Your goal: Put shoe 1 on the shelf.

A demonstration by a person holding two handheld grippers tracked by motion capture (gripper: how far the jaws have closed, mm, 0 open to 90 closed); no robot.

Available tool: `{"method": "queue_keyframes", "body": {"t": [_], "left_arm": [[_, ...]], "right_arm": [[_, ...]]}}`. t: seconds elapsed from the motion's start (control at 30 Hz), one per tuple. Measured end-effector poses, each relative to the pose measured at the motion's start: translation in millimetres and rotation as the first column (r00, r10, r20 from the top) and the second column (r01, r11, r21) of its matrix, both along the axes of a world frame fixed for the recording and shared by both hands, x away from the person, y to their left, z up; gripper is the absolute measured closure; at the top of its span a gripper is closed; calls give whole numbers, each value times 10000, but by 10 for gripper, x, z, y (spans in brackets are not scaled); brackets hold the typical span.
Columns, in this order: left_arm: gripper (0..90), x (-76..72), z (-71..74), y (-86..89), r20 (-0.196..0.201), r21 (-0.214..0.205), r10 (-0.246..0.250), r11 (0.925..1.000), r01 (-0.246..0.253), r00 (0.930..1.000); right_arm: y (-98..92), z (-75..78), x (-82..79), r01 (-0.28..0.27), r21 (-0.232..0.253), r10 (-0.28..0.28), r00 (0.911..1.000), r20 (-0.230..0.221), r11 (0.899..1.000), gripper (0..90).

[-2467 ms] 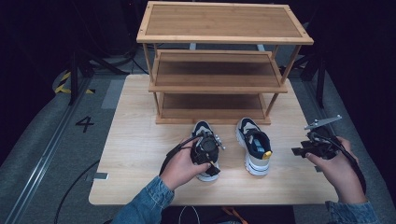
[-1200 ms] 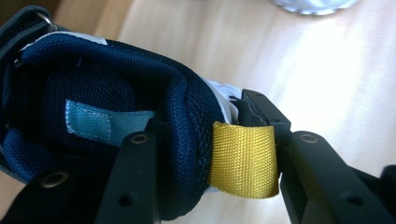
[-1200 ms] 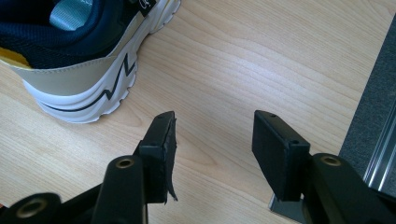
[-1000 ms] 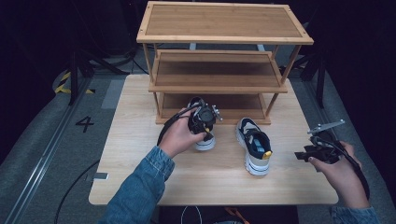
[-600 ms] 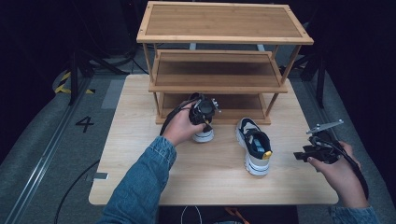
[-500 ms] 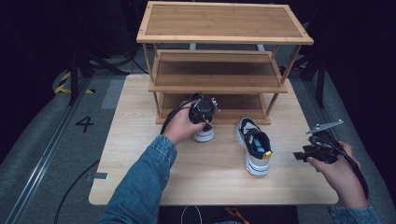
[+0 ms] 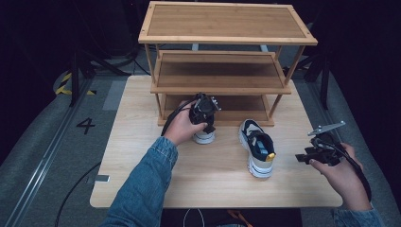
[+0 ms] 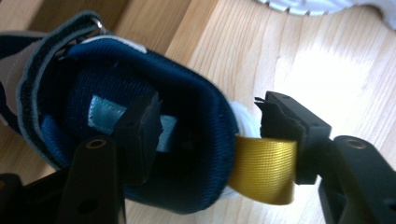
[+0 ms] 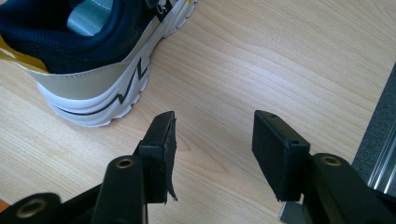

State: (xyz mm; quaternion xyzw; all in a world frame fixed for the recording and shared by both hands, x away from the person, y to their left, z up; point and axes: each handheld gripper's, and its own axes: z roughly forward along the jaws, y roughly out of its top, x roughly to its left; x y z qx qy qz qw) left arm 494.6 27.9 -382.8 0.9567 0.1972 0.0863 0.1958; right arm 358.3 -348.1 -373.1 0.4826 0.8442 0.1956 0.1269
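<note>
A navy and white sneaker [image 7: 204, 137] sits at the front of the wooden rack's bottom shelf, its toe under the shelf. My left gripper [image 7: 204, 110] is shut on its heel. In the left gripper view, one jaw is inside the navy collar [image 8: 205, 140] and the other presses the yellow pull tab [image 8: 264, 168]. The second sneaker [image 7: 256, 147] stands on the table to the right, toe away from the person. My right gripper [image 7: 308, 156] hovers open near the table's right edge, and that sneaker's heel [image 9: 88, 56] lies ahead and left of its gap [image 9: 212, 140].
The three-shelf wooden rack [image 7: 222, 85] stands at the back of the light wooden table [image 7: 137, 156]. The table's right edge and grey floor [image 9: 378, 135] lie just beside my right gripper. A sleeve in denim crosses the table's front left.
My left gripper has carried its sneaker from beside the other shoe away toward the rack's bottom shelf. The right gripper has stayed almost still, drifting slightly right.
</note>
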Motion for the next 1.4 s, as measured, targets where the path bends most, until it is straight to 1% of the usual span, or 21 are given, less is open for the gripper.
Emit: {"method": "queue_keyframes", "body": {"t": [0.07, 0.1, 0.17, 0.23, 0.27, 0.37, 0.47, 0.5, 0.57, 0.6, 0.63, 0.67, 0.7, 0.73, 0.83, 0.87, 0.93, 0.97, 1.2, 1.3, 1.4], "left_arm": [[337, -35, 15, -8, 94, -64, 44, 10000, -44, 9999], [329, -55, 39, -6, 207, -106, -18, 9999, 21, 9998], [294, -102, 92, 2, 419, -218, 78, 9997, -69, 9991], [278, -150, 149, 18, 575, -458, 220, 9988, -193, 9981], [277, -198, 207, 33, 703, -668, 435, 9970, -388, 9966], [243, -288, 296, 55, 940, -1086, 771, 9918, -668, 9926], [250, -402, 395, 59, 1086, -1219, 985, 9889, -851, 9892], [254, -450, 423, 59, 1099, -1272, 1079, 9874, -937, 9881], [283, -553, 469, 72, 897, -1443, 1247, 9833, -1110, 9881], [330, -599, 474, 77, 624, -1468, 1372, 9810, -1268, 9886], [374, -599, 474, 77, 624, -1468, 1372, 9810, -1268, 9886], [374, -651, 460, 82, 400, -1523, 1510, 9779, -1433, 9877], [392, -692, 438, 86, 302, -1578, 1657, 9746, -1590, 9857], [425, -722, 421, 88, 299, -1550, 1734, 9737, -1668, 9844], [469, -801, 355, 102, 10, -1418, 1864, 9726, -1843, 9825], [481, -822, 328, 110, -105, -1444, 1848, 9722, -1844, 9827], [496, -850, 279, 124, -129, -1609, 1914, 9683, -1910, 9814], [509, -854, 260, 131, -189, -1641, 1927, 9673, -1932, 9811], [538, -819, 74, 109, -430, -1260, 1943, 9720, -1982, 9800], [577, -776, -3, 108, -372, -1149, 2031, 9718, -2061, 9784], [634, -738, -69, 121, -150, -1255, 2232, 9666, -2233, 9747]], "right_arm": [[4, 8, -3, -26, 16, 26, 10000, 23, 10000, 503], [7, 12, -5, -37, 22, 37, 10000, 34, 10000, 503], [9, 18, -9, -32, 25, 32, 10000, 58, 10000, 502], [8, 18, -10, -24, 20, 24, 10000, 57, 10000, 502], [8, 17, -10, -27, 14, 27, 10000, 62, 10000, 502], [6, 18, -8, -22, 14, 22, 10000, 29, 10000, 500], [9, 12, -5, -7, 15, 6, 10000, 53, 10000, 499], [11, 11, -4, -4, 14, 4, 10000, 54, 10000, 498], [16, 10, -5, -2, 17, 2, 10000, 50, 10000, 498], [18, 9, -4, -9, 14, 9, 10000, 46, 10000, 498], [18, 9, -4, -9, 14, 9, 10000, 46, 10000, 498], [20, 8, -4, -15, 14, 15, 10000, 38, 10000, 498], [22, 8, -5, -15, 9, 15, 10000, 29, 10000, 498], [23, 8, -5, -10, 9, 10, 10000, 16, 10000, 498], [26, 6, -5, -12, 23, 12, 10000, 6, 10000, 498], [26, 6, -6, -8, 31, 8, 10000, 5, 10000, 498], [27, 7, -5, -15, 26, 15, 10000, 12, 10000, 498], [28, 7, -6, -13, 43, 13, 10000, 3, 10000, 498], [31, 2, -6, -28, 27, 28, 10000, -17, 10000, 498], [24, 5, -7, -27, 28, 27, 10000, -5, 10000, 498], [21, 4, -9, -15, 52, 15, 10000, 12, 10000, 498]]}}
